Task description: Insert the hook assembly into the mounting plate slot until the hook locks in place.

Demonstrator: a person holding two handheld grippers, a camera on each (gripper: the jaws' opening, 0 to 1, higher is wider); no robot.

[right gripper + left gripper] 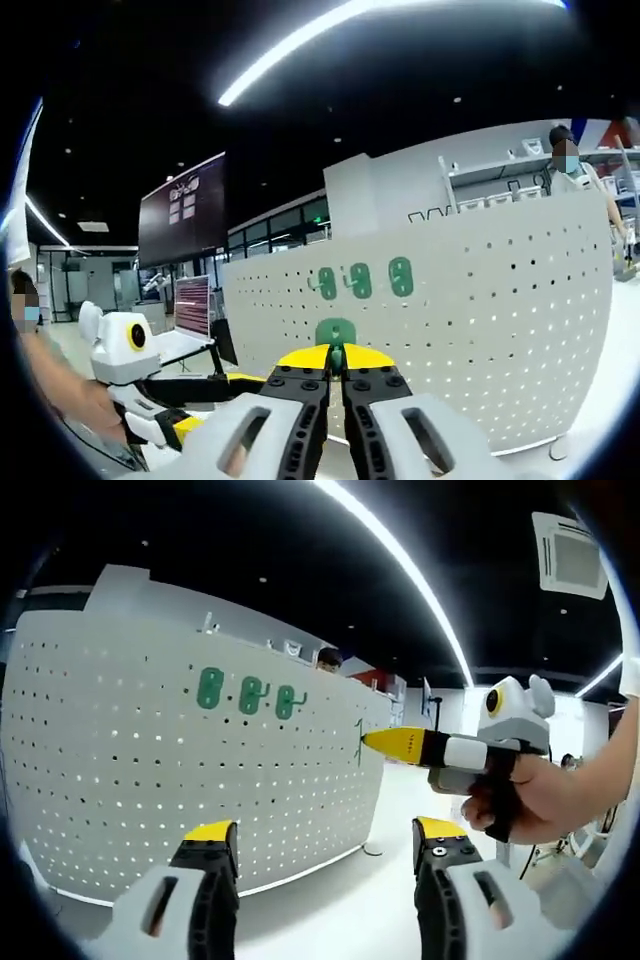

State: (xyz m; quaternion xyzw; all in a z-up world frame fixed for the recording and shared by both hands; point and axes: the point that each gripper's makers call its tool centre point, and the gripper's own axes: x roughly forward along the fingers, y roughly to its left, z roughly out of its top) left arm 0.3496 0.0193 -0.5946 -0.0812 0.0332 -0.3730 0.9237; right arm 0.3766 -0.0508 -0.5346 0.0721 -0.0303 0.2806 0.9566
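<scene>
Hook [336, 333], green, sits pinched between the closed yellow-tipped jaws of the right gripper [337, 372], its rounded plate standing up at 12 o'clock from the jaw tips in the right gripper view. Beyond it stands the white pegboard [470, 320], a curved wall dotted with rows of small holes. Three more green hooks [362, 280] are already mounted on the board in a row, just above the held one at 12 o'clock.

In the left gripper view the same pegboard [150, 770] spreads across the 9 o'clock half, with the three mounted hooks [248, 693] near the centre at about 11 o'clock. The right gripper [375, 742] comes in from 3 o'clock, held by a hand [525, 800], its yellow jaws shut to a point with a thin sliver of green at the tip, close to the board's edge; whether it touches the board cannot be told. The left gripper [325, 842] rises from 6 o'clock with its jaws spread wide apart and nothing between them.

In the right gripper view the left gripper [215, 385] shows at 8 o'clock, low beside a person's arm. A dark wall screen [182, 210] hangs at 10 o'clock, and a long ceiling light strip [300, 50] runs across 12 o'clock.
</scene>
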